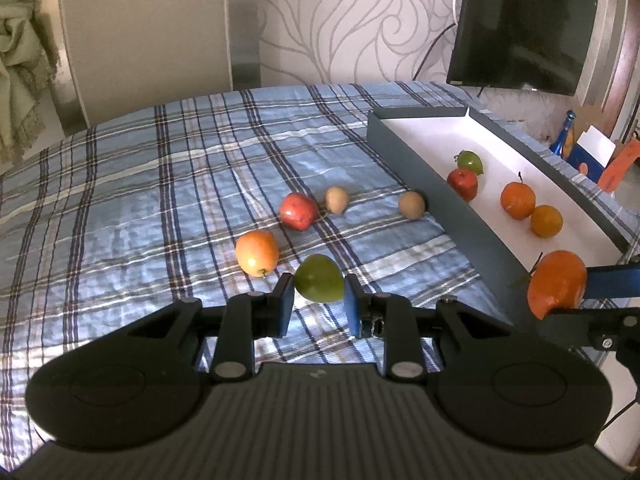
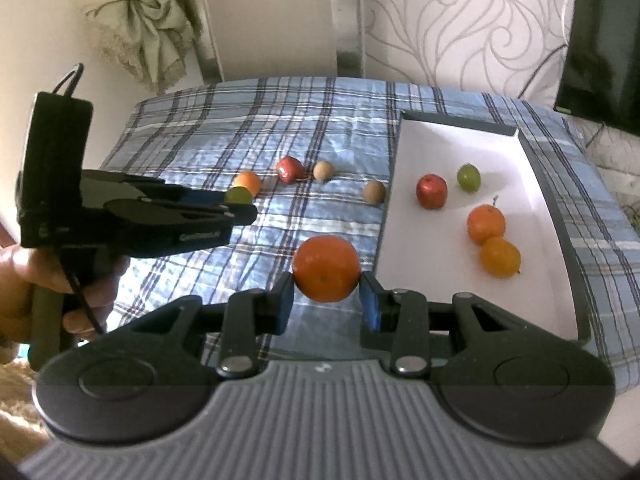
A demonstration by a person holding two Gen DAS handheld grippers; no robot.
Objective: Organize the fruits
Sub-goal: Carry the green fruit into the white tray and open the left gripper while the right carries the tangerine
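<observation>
Through the left wrist view I am gripping a green fruit [image 1: 319,278] in the left tool [image 1: 319,300], its pads pressing both sides, lifted clear above the plaid bedspread [image 1: 120,184]. At about eleven o'clock from it an orange fruit [image 1: 257,253] is lying loose; further up toward twelve a red fruit [image 1: 298,211] and two brown fruits [image 1: 337,200] [image 1: 411,205] are waiting, the second just beside the tray's wall. At two o'clock the white-floored tray [image 1: 404,152] is already holding a green, a red and two orange pieces. At three o'clock the right tool is showing, clamped on a large orange.

Through the right wrist view I am holding that large orange [image 2: 326,268] in the right tool [image 2: 327,300], pads pressing both sides, just left of the tray [image 2: 568,240]. At nine o'clock a hand [image 2: 24,280] is carrying the left tool.

I am judging the job roughly half done: four pieces in, two in the tools, four loose on the bed. I am reading no brand or label; print on the left tool's side is too blurred.
</observation>
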